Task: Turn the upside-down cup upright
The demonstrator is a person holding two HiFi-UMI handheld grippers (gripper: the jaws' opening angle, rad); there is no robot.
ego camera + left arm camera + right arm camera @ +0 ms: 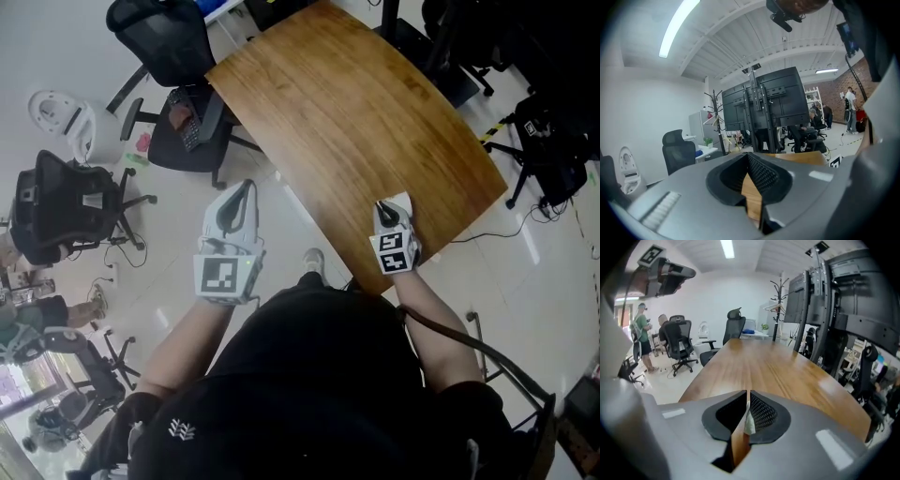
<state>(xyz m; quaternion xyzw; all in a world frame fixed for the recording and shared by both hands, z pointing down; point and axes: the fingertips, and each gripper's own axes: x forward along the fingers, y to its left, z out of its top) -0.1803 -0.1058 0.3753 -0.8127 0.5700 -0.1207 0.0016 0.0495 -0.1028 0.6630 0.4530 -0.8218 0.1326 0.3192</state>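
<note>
Standing at the near end of a long wooden table [356, 122], the person holds one gripper in each hand. On the far left, a black office chair [66, 208] stands on the pale floor [281, 230]. The left gripper [246, 185] hangs over that floor, left of the table's near edge and apart from it. In its own view, the left gripper [749, 155] has its jaws meeting at the tips with nothing between them. The right gripper [382, 204] is over the table's near edge, tilted down toward the wood; I cannot tell whether it touches. In its own view, the right gripper [747, 393] has its jaws a hair apart, gripping nothing. Only wood shows through the thin slit. No view shows the cup, so I cannot tell where it is.
</note>
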